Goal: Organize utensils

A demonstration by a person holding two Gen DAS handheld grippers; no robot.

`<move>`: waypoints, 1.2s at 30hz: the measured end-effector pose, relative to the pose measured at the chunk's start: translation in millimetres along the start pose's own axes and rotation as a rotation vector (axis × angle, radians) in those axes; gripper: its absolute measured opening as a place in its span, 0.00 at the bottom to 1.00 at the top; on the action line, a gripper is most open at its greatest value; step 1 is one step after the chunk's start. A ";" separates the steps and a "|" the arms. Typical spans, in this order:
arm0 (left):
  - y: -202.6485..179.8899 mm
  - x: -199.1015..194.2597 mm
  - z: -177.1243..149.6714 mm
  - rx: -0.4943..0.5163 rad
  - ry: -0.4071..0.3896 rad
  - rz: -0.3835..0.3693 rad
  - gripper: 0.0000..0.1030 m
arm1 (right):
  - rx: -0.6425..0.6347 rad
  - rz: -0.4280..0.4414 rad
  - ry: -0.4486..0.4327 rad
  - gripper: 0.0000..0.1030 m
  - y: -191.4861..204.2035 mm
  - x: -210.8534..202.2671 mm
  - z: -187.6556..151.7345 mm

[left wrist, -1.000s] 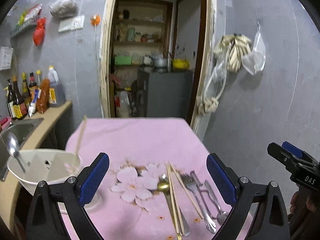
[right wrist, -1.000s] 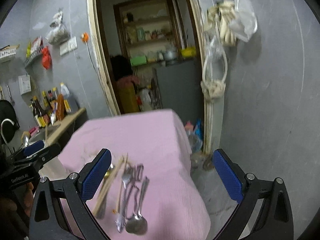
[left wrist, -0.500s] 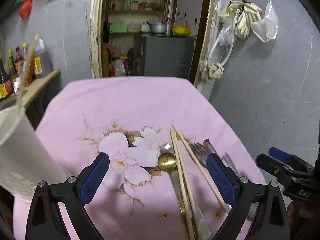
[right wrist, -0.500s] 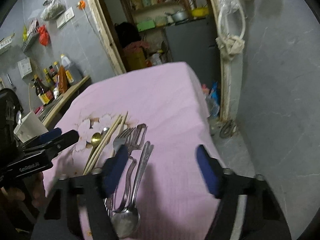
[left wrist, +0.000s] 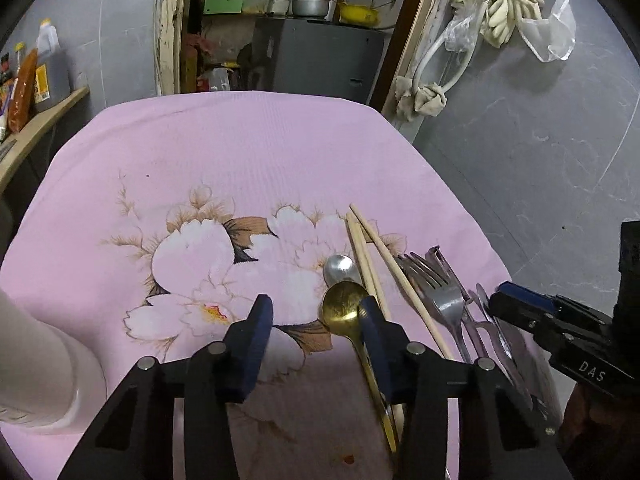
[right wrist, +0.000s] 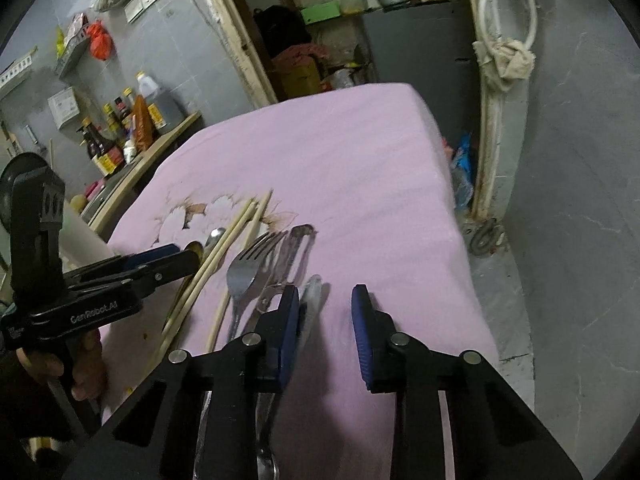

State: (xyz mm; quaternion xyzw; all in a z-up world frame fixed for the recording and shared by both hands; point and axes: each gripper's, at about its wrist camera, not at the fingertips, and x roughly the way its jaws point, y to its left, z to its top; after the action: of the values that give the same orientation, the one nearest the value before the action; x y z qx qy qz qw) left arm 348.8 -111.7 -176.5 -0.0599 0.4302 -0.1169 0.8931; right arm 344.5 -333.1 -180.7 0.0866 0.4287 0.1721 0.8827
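Several utensils lie together on the pink flowered cloth [left wrist: 240,152]: a gold spoon [left wrist: 344,306], a silver spoon [left wrist: 340,268], wooden chopsticks [left wrist: 368,248] and forks [left wrist: 436,292]. My left gripper [left wrist: 316,320] hangs low over the cloth, its jaws closing. The gold spoon's bowl lies just inside its right finger, and no pad presses on it. My right gripper [right wrist: 326,308] is low over the pile's right side, jaws also closing. A silver handle [right wrist: 314,288] lies on the cloth by its left finger, unpressed. Chopsticks [right wrist: 236,232] and a fork [right wrist: 244,272] lie to its left.
A white holder [left wrist: 40,360] stands at the cloth's near left. A counter with sauce bottles [right wrist: 120,132] runs along the left wall. The table's right edge drops to a grey floor [right wrist: 560,240] beside the wall. A doorway [left wrist: 280,40] opens behind the table.
Both grippers have dropped and tilted down toward the utensils. Their jaws have narrowed from wide open. The white holder has slid to the left edge of the left wrist view.
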 end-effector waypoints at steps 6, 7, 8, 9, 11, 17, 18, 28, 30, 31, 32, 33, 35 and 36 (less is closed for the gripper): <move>0.6 6.2 4.1 0.006 0.020 -0.037 0.36 | -0.014 0.031 0.033 0.24 -2.3 7.1 5.9; 1.1 7.7 5.8 0.008 0.023 -0.045 0.35 | -0.015 0.040 0.050 0.24 -2.6 9.4 8.5; 1.1 8.8 6.3 0.008 0.026 -0.053 0.33 | -0.017 0.047 0.062 0.24 -4.2 11.3 11.3; 1.2 9.6 7.0 0.008 0.029 -0.061 0.32 | -0.020 0.049 0.070 0.24 -4.6 11.9 11.3; 0.5 10.3 8.5 0.008 0.033 -0.068 0.31 | -0.036 0.046 0.091 0.24 -1.8 13.2 13.0; -0.6 13.0 10.4 -0.008 0.059 -0.125 0.13 | 0.032 0.070 0.134 0.24 -10.7 13.9 15.3; -2.0 13.4 10.5 -0.007 0.062 -0.122 0.13 | 0.044 0.073 0.143 0.24 -11.6 14.2 16.0; 0.2 -6.0 3.3 -0.070 0.058 -0.055 0.04 | 0.113 0.084 0.205 0.09 -16.9 18.2 14.5; 1.8 -11.4 -1.2 -0.086 0.061 -0.045 0.04 | 0.137 0.095 0.211 0.07 -17.4 17.0 10.9; 2.6 -15.1 -4.0 -0.095 0.061 -0.036 0.04 | 0.145 0.093 0.208 0.06 -16.7 15.7 9.1; 2.9 -18.5 -6.0 -0.102 0.061 -0.029 0.03 | 0.154 0.090 0.203 0.05 -14.8 12.6 7.0; 3.2 -21.8 -7.7 -0.105 0.059 -0.024 0.03 | 0.158 0.090 0.198 0.04 -13.9 9.7 5.0; 2.8 -31.8 -10.3 -0.108 0.047 -0.011 0.03 | 0.154 0.082 0.185 0.02 -9.1 2.0 0.6; 3.0 -35.6 -10.5 -0.110 0.041 -0.007 0.03 | 0.152 0.075 0.177 0.02 -6.3 -1.9 -1.9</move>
State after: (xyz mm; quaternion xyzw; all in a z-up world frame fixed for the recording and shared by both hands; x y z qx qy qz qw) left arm 319.6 -99.7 -156.7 -0.1081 0.4538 -0.0972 0.8792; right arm 343.3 -339.7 -182.4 0.1535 0.5131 0.1790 0.8253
